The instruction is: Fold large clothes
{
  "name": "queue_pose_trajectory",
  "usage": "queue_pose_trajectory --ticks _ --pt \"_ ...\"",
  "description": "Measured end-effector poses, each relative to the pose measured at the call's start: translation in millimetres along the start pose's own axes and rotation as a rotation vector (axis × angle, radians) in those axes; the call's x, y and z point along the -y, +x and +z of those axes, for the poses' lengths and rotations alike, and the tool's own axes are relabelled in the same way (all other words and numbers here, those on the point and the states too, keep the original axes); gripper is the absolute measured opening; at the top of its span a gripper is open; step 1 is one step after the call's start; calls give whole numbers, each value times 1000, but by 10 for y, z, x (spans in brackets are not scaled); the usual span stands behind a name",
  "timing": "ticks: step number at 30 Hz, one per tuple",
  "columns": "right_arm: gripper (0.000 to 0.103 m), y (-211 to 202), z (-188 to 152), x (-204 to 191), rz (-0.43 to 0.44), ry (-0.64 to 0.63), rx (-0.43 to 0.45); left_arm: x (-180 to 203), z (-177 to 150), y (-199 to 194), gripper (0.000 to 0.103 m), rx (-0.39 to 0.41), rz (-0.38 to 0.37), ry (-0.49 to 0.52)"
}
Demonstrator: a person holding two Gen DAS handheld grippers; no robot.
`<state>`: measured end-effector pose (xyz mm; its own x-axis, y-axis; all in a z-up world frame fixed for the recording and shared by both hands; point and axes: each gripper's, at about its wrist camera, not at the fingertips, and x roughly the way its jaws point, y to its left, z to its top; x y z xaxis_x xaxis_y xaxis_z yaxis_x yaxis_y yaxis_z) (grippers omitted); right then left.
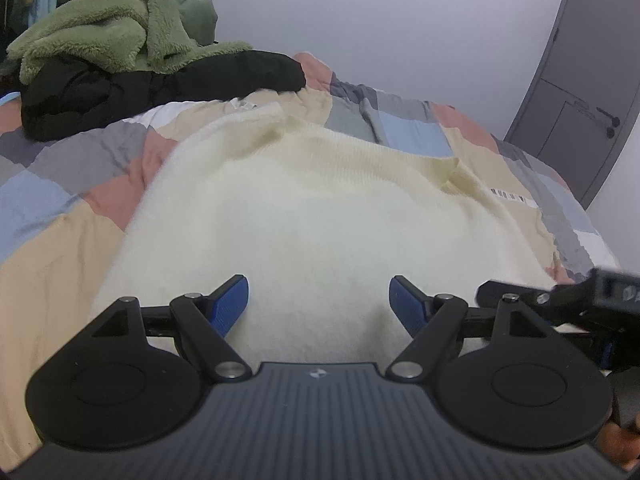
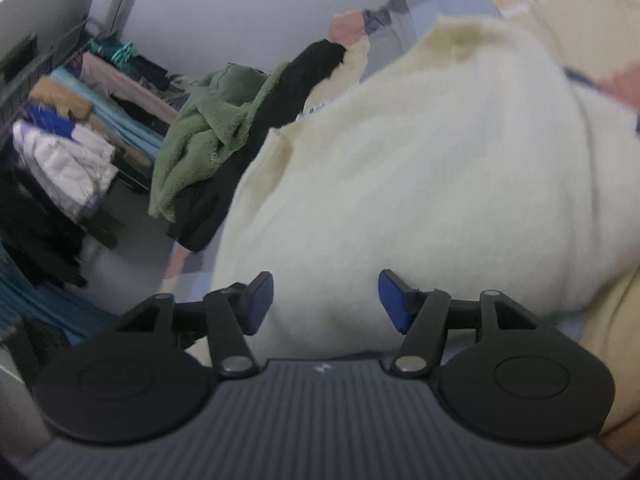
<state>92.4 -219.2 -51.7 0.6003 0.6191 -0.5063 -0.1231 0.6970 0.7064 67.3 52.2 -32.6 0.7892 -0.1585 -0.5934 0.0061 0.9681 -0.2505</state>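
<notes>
A cream knitted sweater (image 1: 304,208) lies spread on the patchwork bed cover (image 1: 48,240), collar at the far end. My left gripper (image 1: 319,305) is open just above the sweater's near part, blue pads wide apart. My right gripper (image 2: 326,300) is open too, over the same sweater (image 2: 420,184), holding nothing. Part of the right gripper (image 1: 592,300) shows at the right edge of the left wrist view.
A green fleece (image 1: 108,28) lies on a black garment (image 1: 160,84) at the bed's far left; both also show in the right wrist view (image 2: 208,136). A grey door (image 1: 580,80) stands at right. A rack of hung clothes (image 2: 68,136) is beside the bed.
</notes>
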Motion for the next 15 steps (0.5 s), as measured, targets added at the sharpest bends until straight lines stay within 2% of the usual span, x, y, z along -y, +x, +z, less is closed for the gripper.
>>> queue_pose_trajectory --ticks 2,3,8,10,13,15 --pt "82 16 -13 60 47 69 -11 -7 -6 17 81 -7 1 -3" --pt "85 31 -21 86 65 100 -19 -12 3 29 82 -9 1 -4" --pt "90 199 -125 217 102 240 -126 -29 25 66 82 -13 -3 -9" --pt "89 284 -185 261 108 261 -169 -21 26 86 82 -18 3 0" --pt "90 334 -224 388 61 328 -174 -16 23 112 82 -22 8 7" --pt "90 305 -226 492 36 397 -139 -30 20 120 82 -24 6 5"
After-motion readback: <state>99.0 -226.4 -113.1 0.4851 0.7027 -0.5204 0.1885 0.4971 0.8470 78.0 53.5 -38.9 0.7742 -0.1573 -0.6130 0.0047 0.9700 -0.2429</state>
